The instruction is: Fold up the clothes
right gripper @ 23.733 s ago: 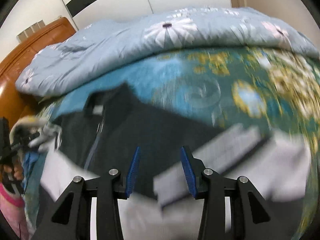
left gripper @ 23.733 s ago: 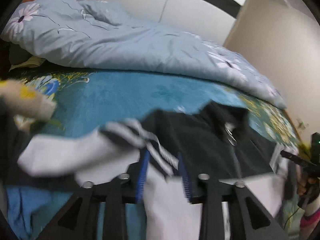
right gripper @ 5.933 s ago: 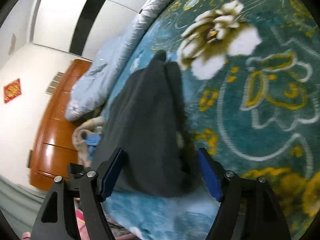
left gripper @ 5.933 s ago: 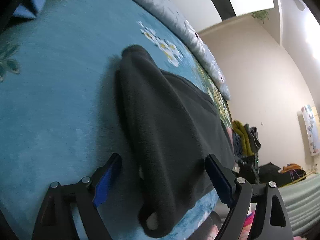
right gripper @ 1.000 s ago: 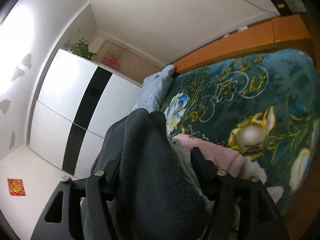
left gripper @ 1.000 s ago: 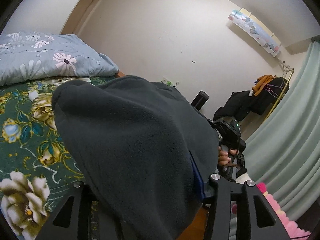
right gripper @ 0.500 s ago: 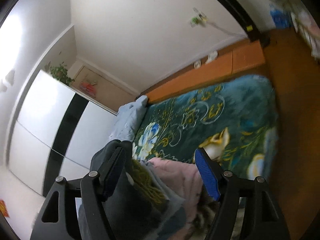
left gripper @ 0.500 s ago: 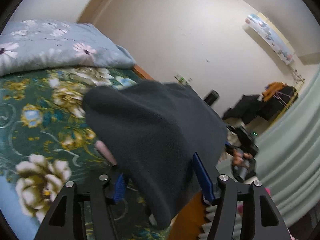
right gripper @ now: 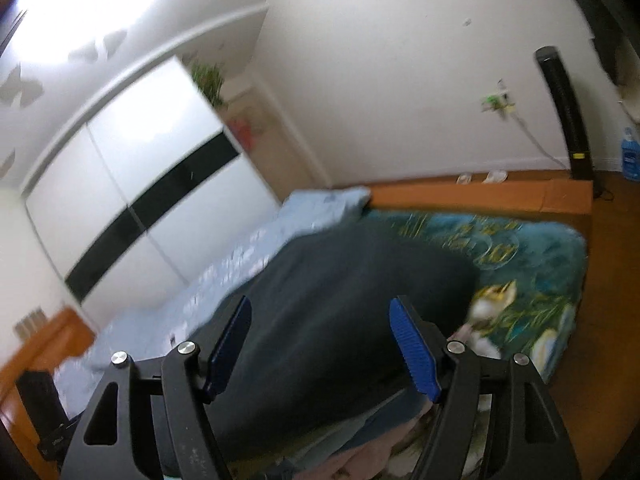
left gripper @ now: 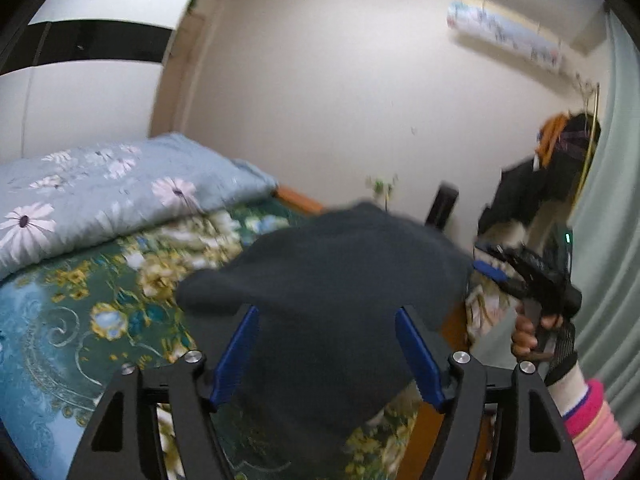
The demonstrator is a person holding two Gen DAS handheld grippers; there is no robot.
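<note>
The dark grey fleece garment (left gripper: 340, 300) is folded into a thick bundle and lies at the corner of the bed (left gripper: 80, 320), on the green bedspread with big flowers. On the side of the bundle that is near the camera, some pink cloth (right gripper: 360, 460) lies partly under its edge, as the right wrist view shows.

The left gripper (left gripper: 326, 354) stands in front of the bundle with its blue fingers (left gripper: 234, 356) wide apart. Its jaws have just been opening. The bundle is seen between and beyond the two fingers, but the pads do not press on it. Whether they brush the cloth I cannot tell, because the picture is blurred.

The right gripper (right gripper: 320, 346) also has its jaws wide, and the same bundle (right gripper: 340, 320) fills the space beyond its fingers (right gripper: 414, 348). The pads do not squeeze the cloth here either. In the left wrist view, the right gripper (left gripper: 490, 266) shows to the right of the bundle, held by a hand (left gripper: 528, 332) with a pink sleeve (left gripper: 596, 424).

Beyond the bundle, a light blue quilt (left gripper: 100, 200) with white daisies lies along the far side of the bed. A white wardrobe (right gripper: 132, 184) with a black band stands behind the quilt. Dark clothes (left gripper: 540, 184) hang on a rack to the right of the bundle, near a pale green curtain (left gripper: 616, 200).
</note>
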